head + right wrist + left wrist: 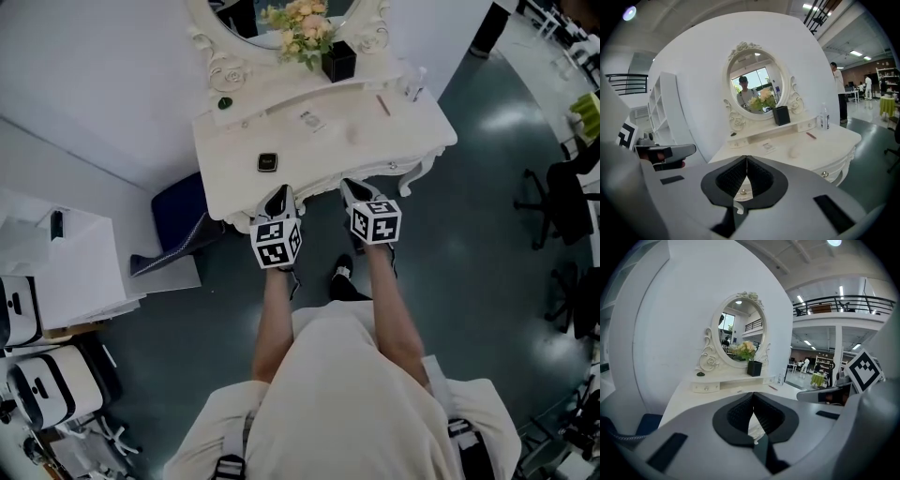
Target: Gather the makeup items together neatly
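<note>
Makeup items lie scattered on a white dressing table (234, 187). They include a small black compact (267, 162), a printed sachet (312, 120), a reddish pencil (382, 104) and a clear bottle (417, 86). A pale round pad (354, 134) and a small dark green item (224, 103) lie there too. My left gripper (279, 195) and right gripper (354, 187) hover side by side at the table's front edge, both shut and empty. In the left gripper view the left gripper (752, 408) has its pads meeting. The right gripper (746, 161) looks the same in the right gripper view, with the pencil (811, 135) and bottle (825, 118) far ahead.
An oval mirror (246, 37) and a black vase of flowers (337, 61) stand at the table's back. A dark blue stool (178, 220) sits left of the table, white storage units (56, 272) farther left and office chairs (562, 202) at the right.
</note>
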Tool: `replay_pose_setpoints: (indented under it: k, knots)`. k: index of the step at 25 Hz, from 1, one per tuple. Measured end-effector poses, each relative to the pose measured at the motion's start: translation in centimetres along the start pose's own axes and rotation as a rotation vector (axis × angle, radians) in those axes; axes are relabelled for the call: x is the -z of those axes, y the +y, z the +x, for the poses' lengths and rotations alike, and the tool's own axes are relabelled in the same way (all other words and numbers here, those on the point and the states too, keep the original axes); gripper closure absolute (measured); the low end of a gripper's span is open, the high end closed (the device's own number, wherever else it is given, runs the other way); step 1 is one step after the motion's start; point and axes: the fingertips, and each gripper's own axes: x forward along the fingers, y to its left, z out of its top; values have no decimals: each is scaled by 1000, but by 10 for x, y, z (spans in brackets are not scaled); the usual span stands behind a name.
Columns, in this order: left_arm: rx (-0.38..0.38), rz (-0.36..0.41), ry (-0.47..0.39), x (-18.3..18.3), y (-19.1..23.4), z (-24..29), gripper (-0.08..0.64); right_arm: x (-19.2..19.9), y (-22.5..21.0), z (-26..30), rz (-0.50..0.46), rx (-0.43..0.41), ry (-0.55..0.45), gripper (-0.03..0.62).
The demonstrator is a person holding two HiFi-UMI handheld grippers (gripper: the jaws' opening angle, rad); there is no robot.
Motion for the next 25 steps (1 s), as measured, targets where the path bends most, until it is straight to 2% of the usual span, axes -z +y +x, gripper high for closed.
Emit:
replay_pose_setpoints:
  k: [5,12,19,22,25]
  knots:
    - [-22,15,-12,-23,9,41,545,-33,-26,30,-1,-21,-9,549]
    - [-58,34,6,-33,12,85,545,-57,-55,63,1,-75,3,549]
    - [-98,24,34,-23,16,102,545,-46,-68,84,-10,-119,52,549]
    - [-110,-6,48,-17,21,106,545,-45,-65,91,-14,-148,58,549]
    - [-105,-10,71,-10,24,113,545,-42,-64,99,-25,-147,83,549]
